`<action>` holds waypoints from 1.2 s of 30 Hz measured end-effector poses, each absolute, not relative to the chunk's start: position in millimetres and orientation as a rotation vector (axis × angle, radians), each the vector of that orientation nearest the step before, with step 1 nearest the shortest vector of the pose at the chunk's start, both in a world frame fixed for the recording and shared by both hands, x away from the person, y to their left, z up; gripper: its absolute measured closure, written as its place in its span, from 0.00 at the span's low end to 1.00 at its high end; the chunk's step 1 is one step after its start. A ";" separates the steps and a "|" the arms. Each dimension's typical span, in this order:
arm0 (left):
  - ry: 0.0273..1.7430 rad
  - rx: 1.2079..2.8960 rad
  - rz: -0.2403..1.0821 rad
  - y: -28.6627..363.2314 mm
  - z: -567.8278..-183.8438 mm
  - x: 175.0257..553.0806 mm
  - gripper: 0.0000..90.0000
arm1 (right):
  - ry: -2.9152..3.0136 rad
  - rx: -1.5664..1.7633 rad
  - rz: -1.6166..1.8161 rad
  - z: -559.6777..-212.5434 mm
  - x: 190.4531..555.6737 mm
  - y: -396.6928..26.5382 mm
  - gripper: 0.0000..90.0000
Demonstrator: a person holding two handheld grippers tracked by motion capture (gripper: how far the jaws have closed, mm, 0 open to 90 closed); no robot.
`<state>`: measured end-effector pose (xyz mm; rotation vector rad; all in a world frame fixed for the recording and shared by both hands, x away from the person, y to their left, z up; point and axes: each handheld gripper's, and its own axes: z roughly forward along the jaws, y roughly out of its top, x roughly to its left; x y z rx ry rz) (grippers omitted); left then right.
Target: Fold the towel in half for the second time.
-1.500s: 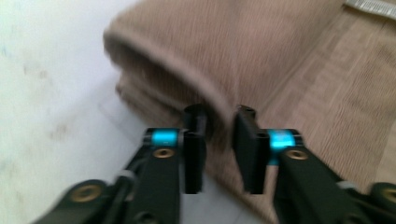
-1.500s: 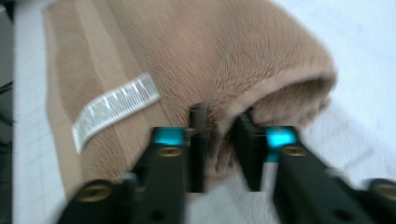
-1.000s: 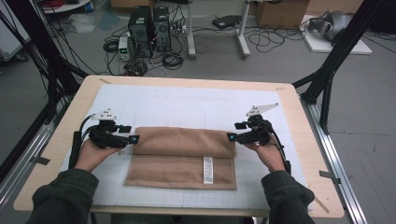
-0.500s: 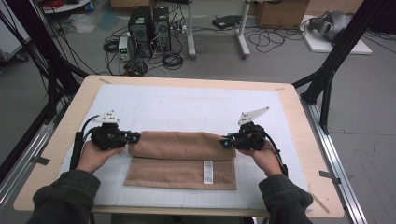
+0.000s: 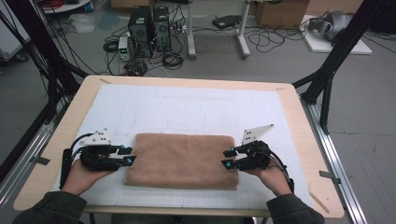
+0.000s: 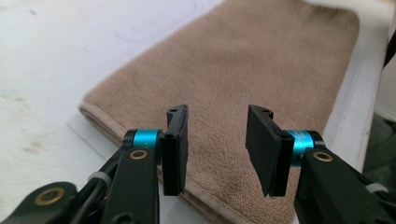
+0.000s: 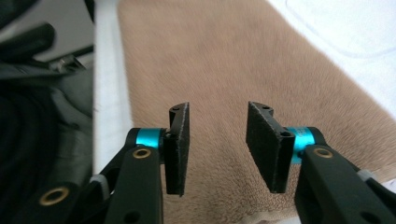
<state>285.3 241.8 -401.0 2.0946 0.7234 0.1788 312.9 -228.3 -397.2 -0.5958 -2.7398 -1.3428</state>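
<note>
folded tan terry towel (image 5: 182, 160) lies flat, long axis left-right; left gripper (image 5: 129, 156) and right gripper (image 5: 227, 158) have just been opening, apparently empty.

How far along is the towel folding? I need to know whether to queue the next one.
Done: the brown towel lies folded flat on the white mat. In hand: nothing; the left gripper and right gripper have just opened, jaws apart, nothing between them. Left: possibly one more fold.

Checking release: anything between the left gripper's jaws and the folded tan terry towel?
Nothing. The left gripper stands open, its gap bare above the folded tan terry towel, per the left gripper view.
</note>
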 end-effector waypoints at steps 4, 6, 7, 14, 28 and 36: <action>0.703 2.183 0.187 231.6 -416.0 282.4 0.63 | -2.733 -0.587 -1.298 -414.9 307.8 -223.7 0.63; 0.693 2.207 0.197 228.4 -422.0 280.2 0.73 | -2.752 -0.571 -1.275 -420.2 302.4 -222.4 0.64; 0.692 2.236 0.215 226.9 -426.1 279.6 0.77 | -2.767 -0.556 -1.263 -423.5 300.3 -221.4 0.66; 0.744 2.196 0.273 227.1 -432.8 275.2 0.93 | -2.757 -0.560 -1.267 -436.1 287.6 -224.8 0.70; 0.836 2.043 0.371 233.6 -415.5 301.6 0.59 | -2.875 -0.751 -1.397 -410.2 325.6 -232.9 0.51; 0.917 1.975 0.421 233.6 -417.5 334.8 0.50 | -2.865 -0.902 -1.411 -411.6 355.9 -238.2 0.44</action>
